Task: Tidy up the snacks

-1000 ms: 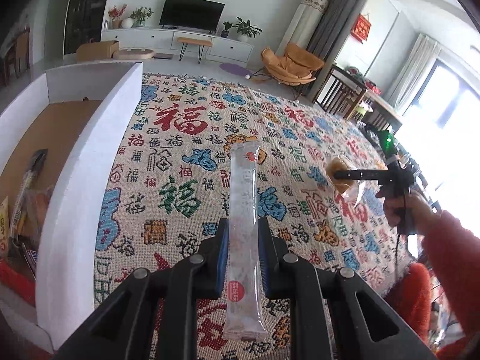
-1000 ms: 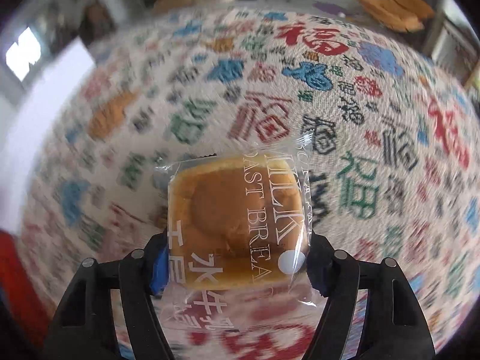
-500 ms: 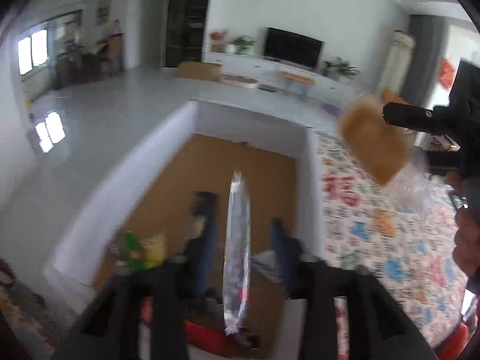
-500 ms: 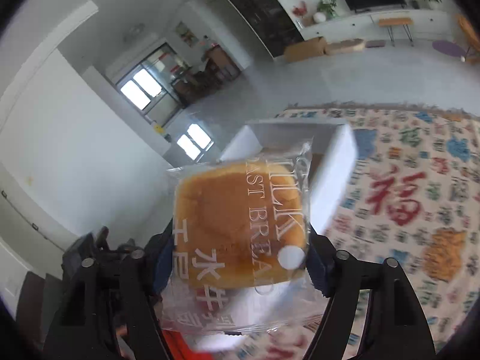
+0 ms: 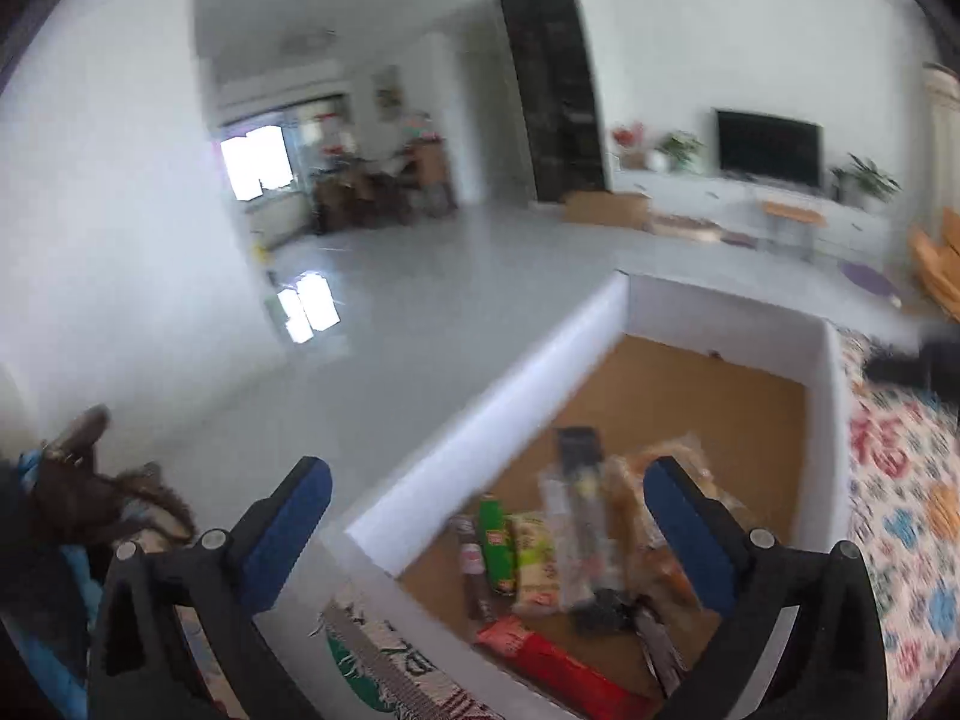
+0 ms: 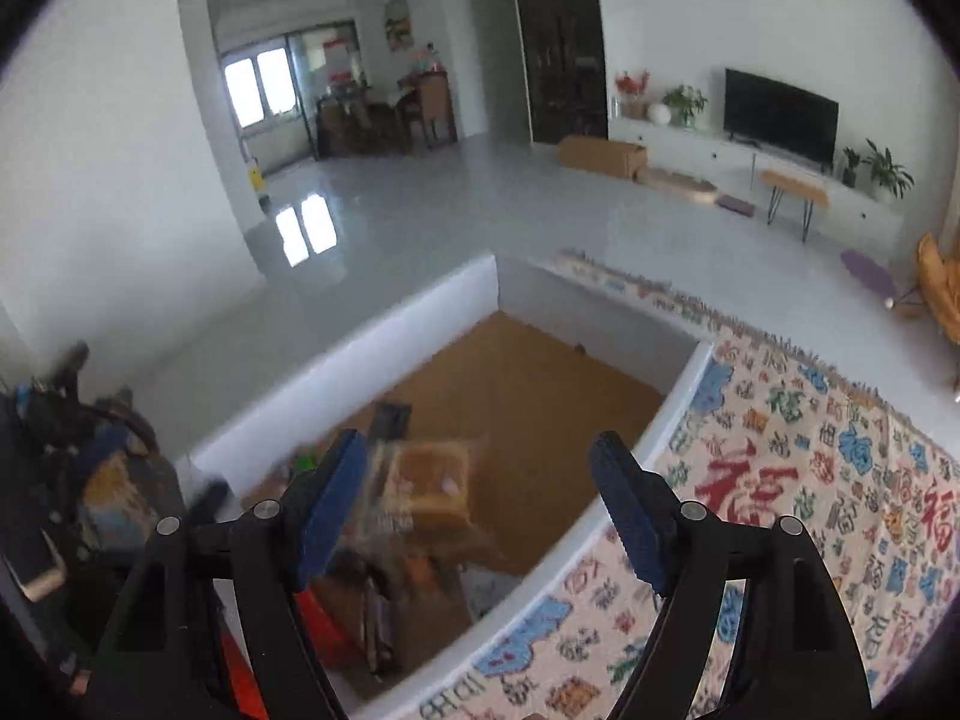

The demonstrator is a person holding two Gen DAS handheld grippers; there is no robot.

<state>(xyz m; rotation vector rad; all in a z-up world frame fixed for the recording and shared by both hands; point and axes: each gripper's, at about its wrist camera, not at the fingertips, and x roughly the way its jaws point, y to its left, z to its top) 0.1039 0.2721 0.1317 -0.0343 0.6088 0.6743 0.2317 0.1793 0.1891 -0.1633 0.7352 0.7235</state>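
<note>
Both the left gripper and right gripper have their jaws spread wide with nothing in them, hovering over the white box where the snacks sit piled at the near end. The wrapped bread lies flat below and between the right jaws, the long clear stick pack below the left ones. I'd guess they're light, crinkly and slippery, and the bread squishes, so pinch gently across the middle, not the film edge.
</note>
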